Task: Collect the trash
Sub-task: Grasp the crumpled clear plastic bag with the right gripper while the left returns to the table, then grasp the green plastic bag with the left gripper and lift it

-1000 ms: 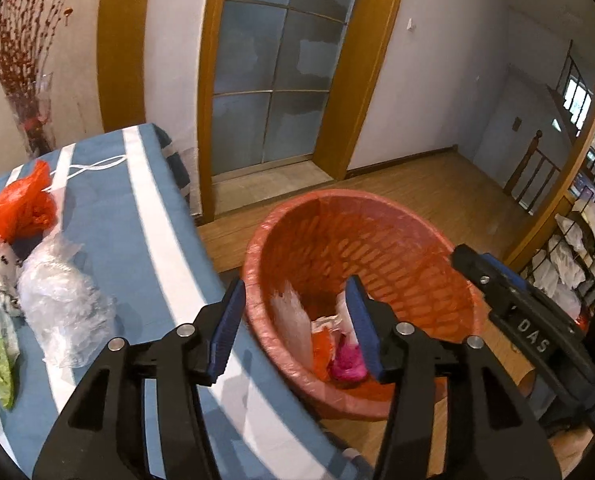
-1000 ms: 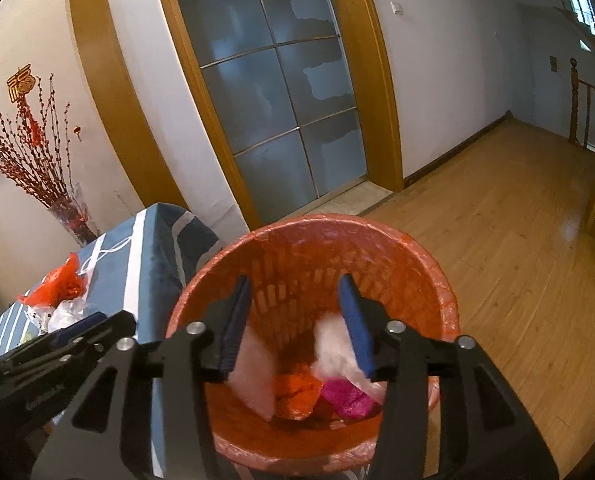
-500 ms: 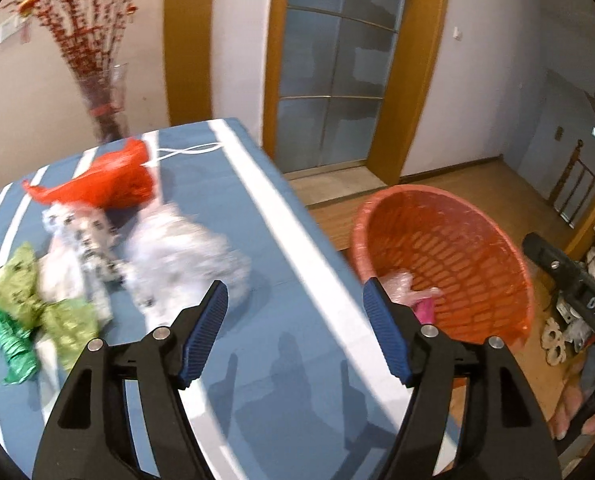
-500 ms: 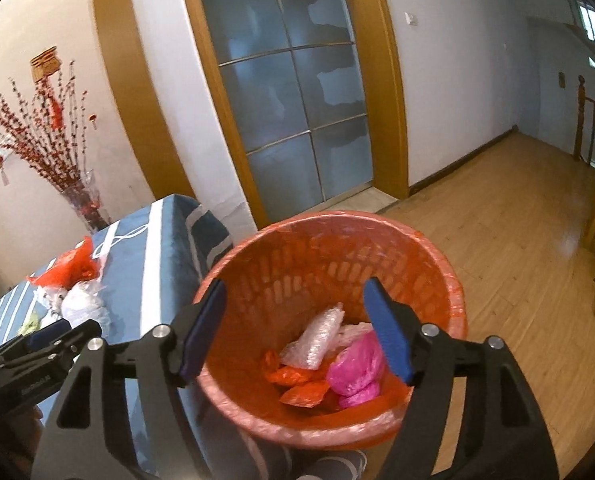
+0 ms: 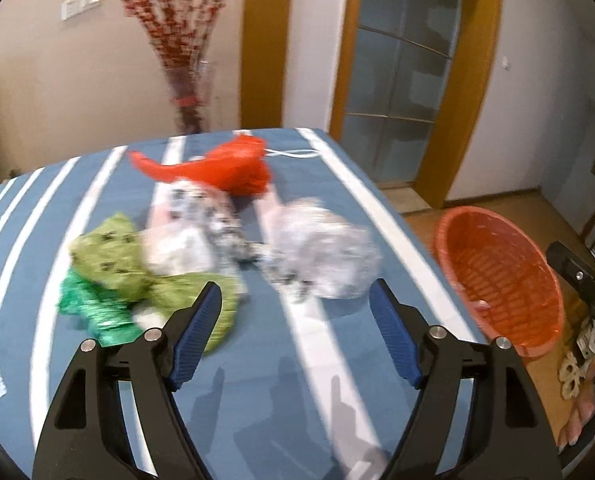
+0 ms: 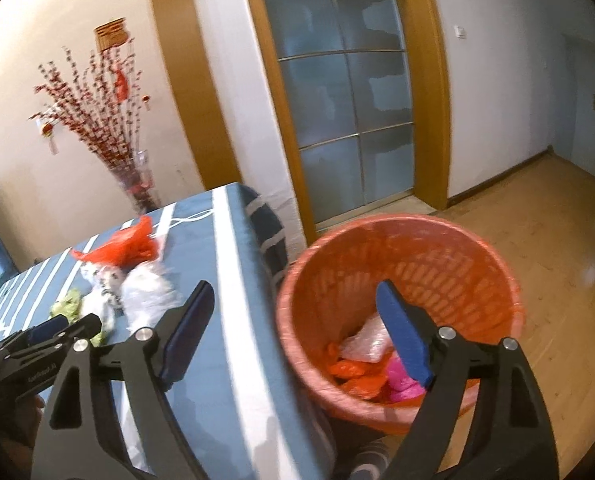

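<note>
Trash lies on the blue striped table (image 5: 257,380): a red plastic bag (image 5: 225,168), a clear crumpled bag (image 5: 325,252), a white spotted wrapper (image 5: 201,216) and green wrappers (image 5: 109,276). My left gripper (image 5: 297,320) is open and empty, just short of the clear bag. The orange basket (image 6: 409,256) stands on the floor beside the table and holds clear, orange and pink trash (image 6: 369,360). My right gripper (image 6: 293,336) is open and empty over the gap between the table edge and the basket (image 5: 497,272).
A vase of red branches (image 5: 185,92) stands behind the table's far edge. A glass door with a wooden frame (image 6: 345,112) is behind the basket. Wooden floor (image 6: 557,248) spreads to the right. The left gripper's body shows in the right wrist view (image 6: 37,344).
Both grippers opened wide and let trash drop into the basket. My left gripper swung left from the basket to the table's trash pile. My right gripper shifted left towards the table edge.
</note>
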Demonstrator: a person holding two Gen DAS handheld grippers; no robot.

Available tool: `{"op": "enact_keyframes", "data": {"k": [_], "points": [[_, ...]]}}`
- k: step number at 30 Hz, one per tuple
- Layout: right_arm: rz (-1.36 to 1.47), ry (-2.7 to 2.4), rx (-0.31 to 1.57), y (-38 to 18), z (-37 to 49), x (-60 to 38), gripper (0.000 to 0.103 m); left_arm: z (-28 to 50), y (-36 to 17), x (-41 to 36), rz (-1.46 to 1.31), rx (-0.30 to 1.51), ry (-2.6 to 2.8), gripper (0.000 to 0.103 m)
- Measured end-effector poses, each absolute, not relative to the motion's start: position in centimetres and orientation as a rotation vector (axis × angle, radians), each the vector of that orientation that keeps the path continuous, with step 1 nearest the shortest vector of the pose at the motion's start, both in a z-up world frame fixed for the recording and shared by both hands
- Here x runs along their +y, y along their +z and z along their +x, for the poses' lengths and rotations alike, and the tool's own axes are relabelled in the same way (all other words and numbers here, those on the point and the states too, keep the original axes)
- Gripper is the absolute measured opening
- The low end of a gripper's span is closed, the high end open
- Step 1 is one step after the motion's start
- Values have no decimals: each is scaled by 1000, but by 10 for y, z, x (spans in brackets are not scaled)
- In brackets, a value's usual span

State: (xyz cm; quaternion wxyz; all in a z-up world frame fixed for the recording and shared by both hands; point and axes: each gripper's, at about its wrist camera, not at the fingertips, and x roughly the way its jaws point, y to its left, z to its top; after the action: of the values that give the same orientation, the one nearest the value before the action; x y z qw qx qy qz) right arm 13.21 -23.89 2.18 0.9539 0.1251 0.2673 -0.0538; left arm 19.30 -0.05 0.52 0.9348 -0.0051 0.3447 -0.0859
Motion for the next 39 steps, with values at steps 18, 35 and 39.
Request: {"op": "enact_keyframes", "data": {"k": [18,35,39], "points": [[115,81,644,4,213,-114,92,195,-13,132,-91,683,105,88],[71,112,830,-38,285,-75,53,214,-32,156,-161,781,91,88],[65,112,838,-39,275,-80,44,219,-36,150,-172,815,85,88]]}}
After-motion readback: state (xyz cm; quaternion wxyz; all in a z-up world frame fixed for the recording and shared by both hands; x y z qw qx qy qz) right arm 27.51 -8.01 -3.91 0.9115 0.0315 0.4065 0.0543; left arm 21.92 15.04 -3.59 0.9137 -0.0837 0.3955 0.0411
